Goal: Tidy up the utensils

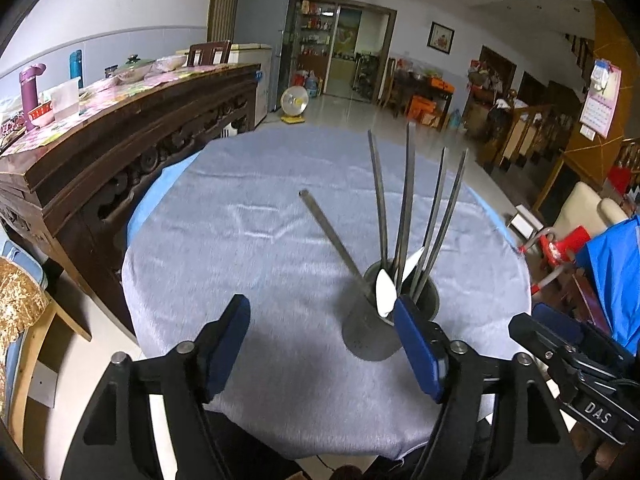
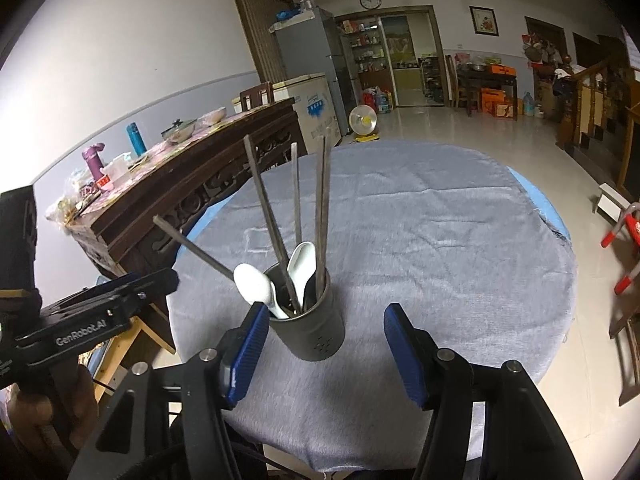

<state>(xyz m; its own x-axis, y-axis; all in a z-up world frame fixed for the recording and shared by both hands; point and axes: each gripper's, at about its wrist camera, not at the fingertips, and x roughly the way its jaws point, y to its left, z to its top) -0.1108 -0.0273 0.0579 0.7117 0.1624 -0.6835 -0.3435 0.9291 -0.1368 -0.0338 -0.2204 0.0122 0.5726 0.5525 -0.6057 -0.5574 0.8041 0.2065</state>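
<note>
A grey metal utensil cup (image 2: 312,330) stands on the round table covered with a grey cloth (image 2: 420,240). It holds several metal chopsticks (image 2: 320,208) and two white spoons (image 2: 254,284). One chopstick (image 2: 192,246) leans far out to the left. My right gripper (image 2: 324,350) is open, its jaws either side of the cup and just in front of it. In the left wrist view the cup (image 1: 384,316) stands beside the right finger (image 1: 418,344) of my open, empty left gripper (image 1: 320,340). The right gripper (image 1: 560,344) shows at that view's right edge.
A dark carved wooden sideboard (image 1: 132,136) stands left of the table, loaded with bottles, bowls and containers. A red stool (image 2: 624,248) and chairs are on the right. A fan (image 2: 363,120) sits on the floor beyond the table. The left gripper (image 2: 80,320) shows at left.
</note>
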